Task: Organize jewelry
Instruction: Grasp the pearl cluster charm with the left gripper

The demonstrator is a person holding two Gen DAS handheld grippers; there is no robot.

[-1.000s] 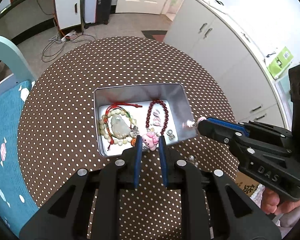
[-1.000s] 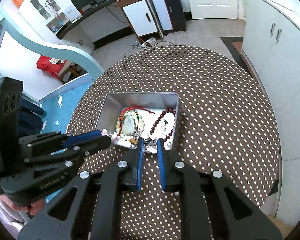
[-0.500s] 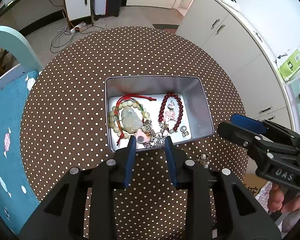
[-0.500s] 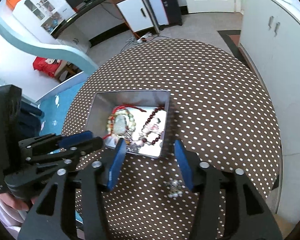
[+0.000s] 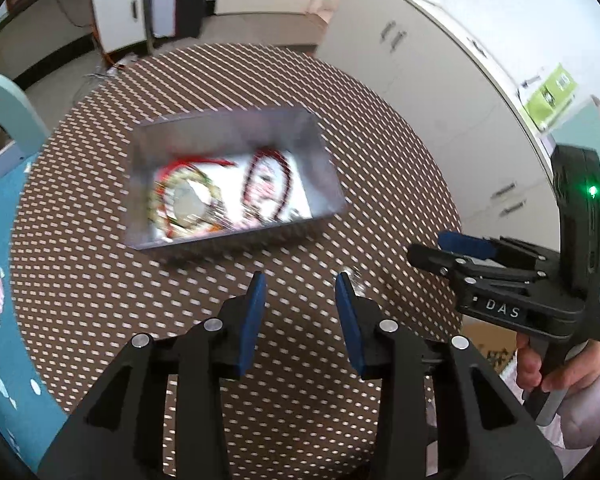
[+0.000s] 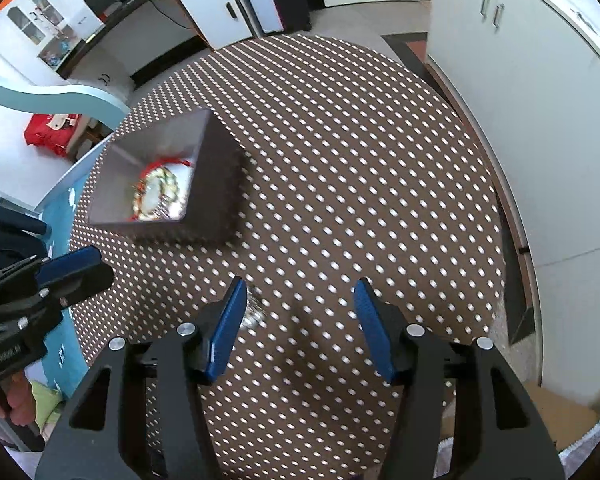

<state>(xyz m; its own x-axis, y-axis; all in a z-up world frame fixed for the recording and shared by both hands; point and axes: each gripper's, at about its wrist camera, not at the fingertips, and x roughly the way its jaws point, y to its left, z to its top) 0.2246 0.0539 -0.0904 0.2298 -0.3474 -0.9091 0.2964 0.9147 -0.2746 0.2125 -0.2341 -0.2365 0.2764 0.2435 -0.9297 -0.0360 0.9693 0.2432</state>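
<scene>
While both frames are smeared by motion, we can see the small silvery trinket (image 6: 254, 312) lying on the tablecloth just beside the inner face of the right gripper (image 6: 300, 300)'s left finger, near its tip; we cannot tell whether it touches the pad. In the left wrist view the same trinket (image 5: 356, 280) shows as a pale glint just right of the left gripper (image 5: 300, 292)'s right fingertip, outside the gap. We see the left jaws opening with only cloth between them, and the right jaws stand apart, wider than the left, clamped on nothing. Farther off and to the left sits one rectangular metal tin (image 5: 320, 152), open-topped, with plain grey walls and a white floor. Inside we count one loop of pale green beads (image 5: 180, 200) around a pale stone with red cord, and one loop of dark red beads (image 5: 284, 184); other small pieces at its near wall blur together. We count two grippers, each black with two blue pads. A hand (image 5: 540, 372) holds the right gripper's handle. Everything rests on one round table (image 6: 360, 140) covered in brown cloth with white dots.
</scene>
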